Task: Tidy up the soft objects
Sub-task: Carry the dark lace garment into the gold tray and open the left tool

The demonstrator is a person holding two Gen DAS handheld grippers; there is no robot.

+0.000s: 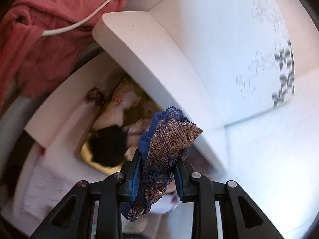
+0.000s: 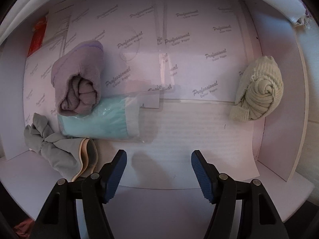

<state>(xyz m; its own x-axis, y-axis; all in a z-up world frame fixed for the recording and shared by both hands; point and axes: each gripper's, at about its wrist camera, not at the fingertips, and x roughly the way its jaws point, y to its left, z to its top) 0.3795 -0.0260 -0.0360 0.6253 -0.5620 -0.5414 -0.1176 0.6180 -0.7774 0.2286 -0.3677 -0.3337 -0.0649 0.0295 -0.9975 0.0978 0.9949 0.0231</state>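
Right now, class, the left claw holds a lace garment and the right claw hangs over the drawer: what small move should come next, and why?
Probably bring the left claw, shut on the blue lace garment, over to the drawer and lower it onto the bare middle between the purple roll and cream roll.

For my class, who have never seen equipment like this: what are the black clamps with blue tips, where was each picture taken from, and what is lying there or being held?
A person holds a two-finger gripper in each hand; a camera on each looks along its fingers. In the left view, the left gripper pinches a blue and bronze lace garment. In the right view, the right gripper hangs open and empty over a white paper-lined drawer holding a rolled lilac sock bundle, a cream knitted roll, a turquoise packet in clear plastic and a knotted grey cloth.
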